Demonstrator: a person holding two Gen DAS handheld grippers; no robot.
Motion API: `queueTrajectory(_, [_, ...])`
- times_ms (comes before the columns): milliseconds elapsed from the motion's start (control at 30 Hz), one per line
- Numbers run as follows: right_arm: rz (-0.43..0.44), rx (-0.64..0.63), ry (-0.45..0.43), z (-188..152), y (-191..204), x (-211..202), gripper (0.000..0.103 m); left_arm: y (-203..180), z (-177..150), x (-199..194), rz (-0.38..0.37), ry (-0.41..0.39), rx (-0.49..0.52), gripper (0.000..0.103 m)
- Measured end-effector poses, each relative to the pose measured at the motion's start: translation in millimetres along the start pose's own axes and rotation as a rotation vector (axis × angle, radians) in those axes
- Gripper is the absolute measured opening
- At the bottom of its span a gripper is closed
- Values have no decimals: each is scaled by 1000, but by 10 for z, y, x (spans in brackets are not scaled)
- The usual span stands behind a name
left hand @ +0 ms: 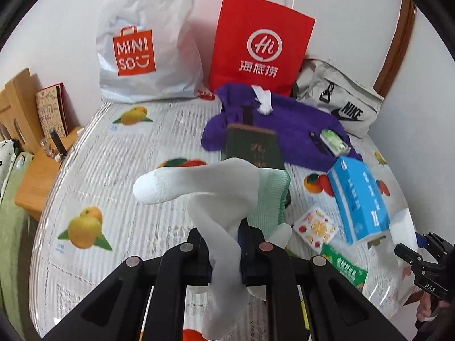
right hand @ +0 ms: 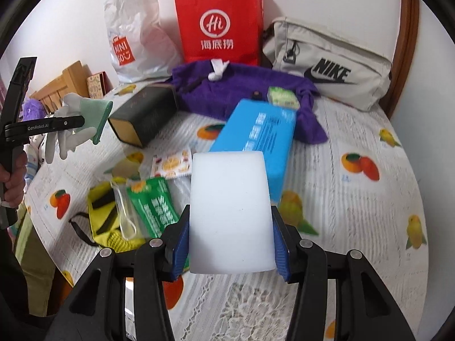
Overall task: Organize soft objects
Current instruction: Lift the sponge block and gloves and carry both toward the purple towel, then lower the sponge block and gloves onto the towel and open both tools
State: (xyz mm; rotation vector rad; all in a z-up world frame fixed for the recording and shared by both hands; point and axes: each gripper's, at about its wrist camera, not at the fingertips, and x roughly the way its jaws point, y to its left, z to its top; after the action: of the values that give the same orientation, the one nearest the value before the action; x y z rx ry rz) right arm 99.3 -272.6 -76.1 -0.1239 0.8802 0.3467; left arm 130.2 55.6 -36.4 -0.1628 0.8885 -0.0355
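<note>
A white glove with a pale green cuff (left hand: pixel 204 187) hangs pinched in my left gripper (left hand: pixel 224 244), which is shut on it above the table; its fingers droop on both sides of the jaws. The right wrist view shows the same glove (right hand: pixel 88 116) and left gripper (right hand: pixel 71 122) lifted at the far left. My right gripper (right hand: pixel 231 218) is shut on a white foam block (right hand: pixel 230 204), blue pads pressing its two sides, held above the table. In the left wrist view, the block (left hand: pixel 403 227) and right gripper (left hand: pixel 421 255) show at the right edge.
On the fruit-print tablecloth (right hand: pixel 355 130) lie a purple cloth (right hand: pixel 241 85), a blue tissue pack (right hand: pixel 261 133), a dark box (right hand: pixel 145 113), a green packet (right hand: pixel 153 207) and a yellow pouch (right hand: pixel 105 213). Against the wall stand a red paper bag (right hand: pixel 219 25), a white Miniso bag (right hand: pixel 133 39) and a Nike bag (right hand: pixel 327 68).
</note>
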Motion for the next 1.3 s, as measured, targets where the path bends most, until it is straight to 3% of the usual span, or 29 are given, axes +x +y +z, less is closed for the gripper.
queueTrajectory(667, [-77,26,-73,959,-295,178,50,9,717,225,23,-15,-16,13])
queueTrajectory(1300, [-72,40,-37,1666,-497,983,50,-276,1406,1070,-29,75,22,13])
